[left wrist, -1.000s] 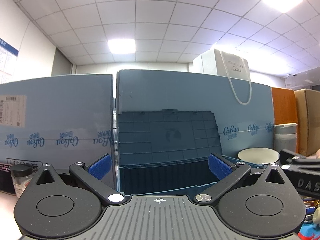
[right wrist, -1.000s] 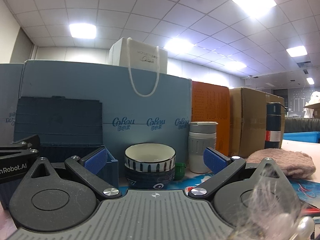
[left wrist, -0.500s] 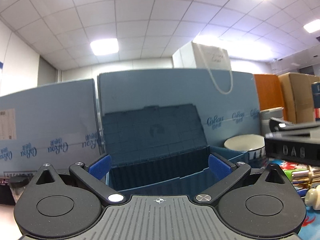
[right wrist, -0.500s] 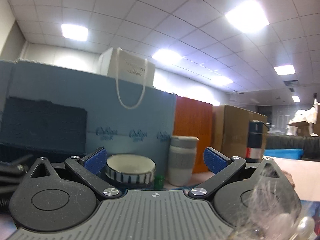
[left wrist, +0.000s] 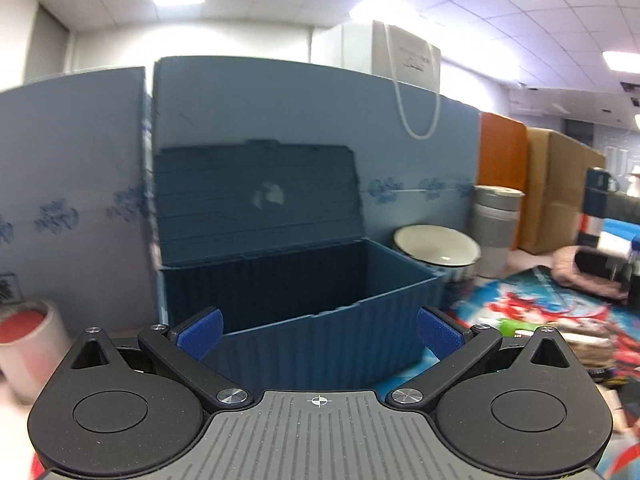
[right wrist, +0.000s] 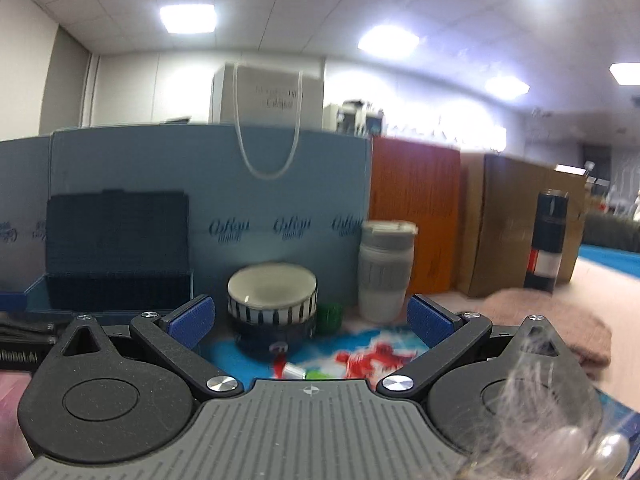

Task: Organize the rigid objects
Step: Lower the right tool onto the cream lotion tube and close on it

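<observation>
Left wrist view: left gripper [left wrist: 318, 330] fingers spread, empty, facing the open blue storage box [left wrist: 296, 304], lid up to receive items. Right gripper [right wrist: 310, 320] likewise spread and empty, aimed at stacked bowls [right wrist: 273, 300] on the bench beside a grey tumbler [right wrist: 385, 276].

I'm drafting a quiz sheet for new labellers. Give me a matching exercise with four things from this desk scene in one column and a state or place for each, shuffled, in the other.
Things:
1. dark blue ribbed plastic storage box
2. striped white ceramic bowl
3. grey and white insulated tumbler
4. pink fuzzy cloth

States or places:
A. stacked on a dark bowl
B. lid raised, interior looks empty
C. lying flat at the right of the desk
D. upright, lid on, in front of an orange panel

Pairs: 1-B, 2-A, 3-D, 4-C
</observation>
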Demonstrator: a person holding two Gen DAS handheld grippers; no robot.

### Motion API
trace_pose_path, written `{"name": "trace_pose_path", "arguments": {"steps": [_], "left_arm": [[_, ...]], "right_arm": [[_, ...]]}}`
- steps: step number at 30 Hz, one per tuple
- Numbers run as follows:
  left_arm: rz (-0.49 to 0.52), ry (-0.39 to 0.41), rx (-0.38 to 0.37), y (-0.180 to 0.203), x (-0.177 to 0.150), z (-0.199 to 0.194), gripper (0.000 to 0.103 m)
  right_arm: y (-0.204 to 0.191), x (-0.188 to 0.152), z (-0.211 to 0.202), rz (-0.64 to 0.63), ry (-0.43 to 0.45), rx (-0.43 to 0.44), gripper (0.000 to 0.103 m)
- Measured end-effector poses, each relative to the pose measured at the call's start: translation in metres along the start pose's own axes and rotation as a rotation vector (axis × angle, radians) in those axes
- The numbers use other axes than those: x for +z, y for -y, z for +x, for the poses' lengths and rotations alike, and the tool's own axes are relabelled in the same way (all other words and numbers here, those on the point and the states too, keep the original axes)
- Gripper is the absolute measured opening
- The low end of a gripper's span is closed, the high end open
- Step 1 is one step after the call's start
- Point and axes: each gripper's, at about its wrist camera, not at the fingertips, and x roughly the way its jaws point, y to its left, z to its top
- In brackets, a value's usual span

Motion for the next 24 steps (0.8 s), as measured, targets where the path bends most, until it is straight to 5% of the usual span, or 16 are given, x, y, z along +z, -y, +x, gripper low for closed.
{"name": "trace_pose_path", "arguments": {"steps": [4,10,18,24], "left_arm": [[-0.101,-0.118,-0.112,-0.004,0.018,0.002,0.103],[-0.103,-0.241,-0.360,0.008,0.037,0.011,0.103],[-0.154,-0.310,-0.403,-0.004,0.027,0.030,0.103],[-0.186,-0.316,-0.417,-0.015,0.024,0.032,0.103]], "right_arm": [[0.012,-0.004,0.005,-0.068,-0.084,0.058,0.103],[0.011,-0.018,0.008,-0.296,-0.234,0.245,0.103],[0.006,-0.039,0.011,-0.475,-0.319,0.282,0.103],[0.011,-0.039,0.035,-0.453,-0.373,0.315,0.101]]}}
